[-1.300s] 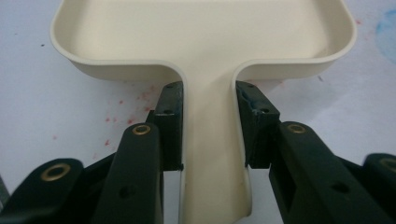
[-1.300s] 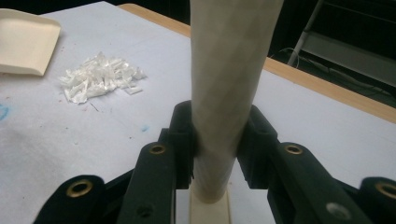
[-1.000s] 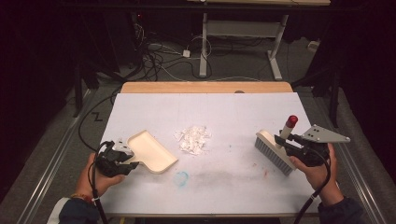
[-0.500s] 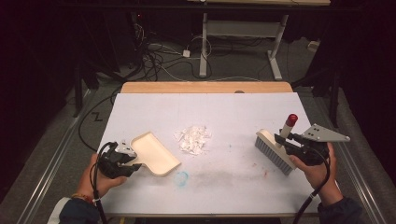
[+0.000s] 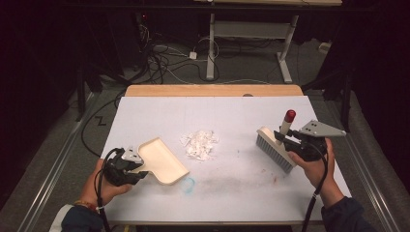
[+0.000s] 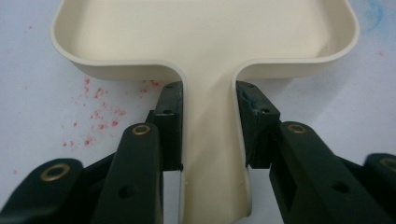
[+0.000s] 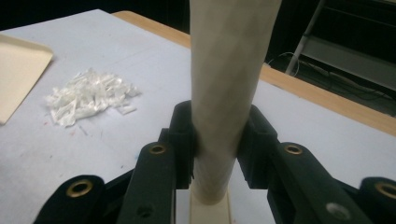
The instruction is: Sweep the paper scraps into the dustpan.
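A cream dustpan (image 5: 162,159) lies on the white table at the front left, its mouth towards the table's middle. My left gripper (image 5: 140,172) is shut on the dustpan's handle (image 6: 212,140), a jaw pressed on each side. A small pile of white paper shreds (image 5: 199,143) sits at mid-table, also seen as shreds (image 7: 86,95) to the left in the right gripper view. At the right, my right gripper (image 5: 286,138) is shut on the cream handle (image 7: 226,88) of a hand brush (image 5: 274,151), whose grey bristles rest on the table and whose handle ends in a red tip (image 5: 290,115).
The white table sheet (image 5: 145,116) carries a blue smudge (image 5: 189,183) in front of the dustpan and faint red specks (image 6: 93,116). A wooden strip (image 5: 212,90) edges the table's far side. Beyond it the floor holds cables and a desk frame (image 5: 251,29).
My left gripper and the dustpan have shifted slightly forward and right, towards the table's front. The right gripper and brush have stayed almost still.
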Demonstrator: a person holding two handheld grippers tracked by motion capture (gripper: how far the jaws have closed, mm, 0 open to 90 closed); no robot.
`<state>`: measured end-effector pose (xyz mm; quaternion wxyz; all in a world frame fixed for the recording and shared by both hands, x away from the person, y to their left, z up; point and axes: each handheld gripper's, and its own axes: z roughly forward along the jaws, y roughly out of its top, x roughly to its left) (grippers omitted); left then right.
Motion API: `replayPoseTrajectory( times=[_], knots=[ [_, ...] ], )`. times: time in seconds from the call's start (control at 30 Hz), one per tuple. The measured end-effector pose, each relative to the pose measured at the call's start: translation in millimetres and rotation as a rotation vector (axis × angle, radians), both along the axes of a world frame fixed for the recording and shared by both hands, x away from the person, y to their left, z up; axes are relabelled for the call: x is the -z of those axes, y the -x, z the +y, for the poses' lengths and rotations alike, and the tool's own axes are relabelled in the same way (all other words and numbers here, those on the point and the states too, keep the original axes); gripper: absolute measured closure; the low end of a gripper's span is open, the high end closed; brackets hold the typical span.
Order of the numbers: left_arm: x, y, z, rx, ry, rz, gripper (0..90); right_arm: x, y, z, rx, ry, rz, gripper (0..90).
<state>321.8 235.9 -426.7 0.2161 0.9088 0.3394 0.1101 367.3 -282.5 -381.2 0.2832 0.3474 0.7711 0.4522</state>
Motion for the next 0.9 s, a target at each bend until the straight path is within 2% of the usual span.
replayPoseTrajectory(
  times=[0.2, 0.37, 0.5, 0.77, 0.9],
  knots=[
    [1.6, -1.6, 0.2, -0.001, 0.004, 0.010, 63.3, -5.3, -21.7, 16.1, 0.001, -0.015, -0.016, 70.8],
    [1.1, -2.2, -1.7, 0.001, 0.002, 0.010, 63.2, -1.9, -46.7, 46.1, -0.026, -0.004, -0.008, 70.8],
    [3.0, -2.9, -2.0, 0.002, 0.000, 0.014, 63.2, -0.8, -63.4, 70.4, -0.026, 0.005, -0.011, 70.8],
    [6.4, -7.3, -5.6, 0.015, -0.016, 0.024, 63.2, 6.5, -90.0, 113.5, -0.013, -0.008, -0.011, 70.8],
    [7.9, -9.2, -6.7, 0.016, -0.012, 0.022, 63.2, 9.4, -98.0, 132.6, -0.016, 0.007, -0.024, 70.9]
  ],
)
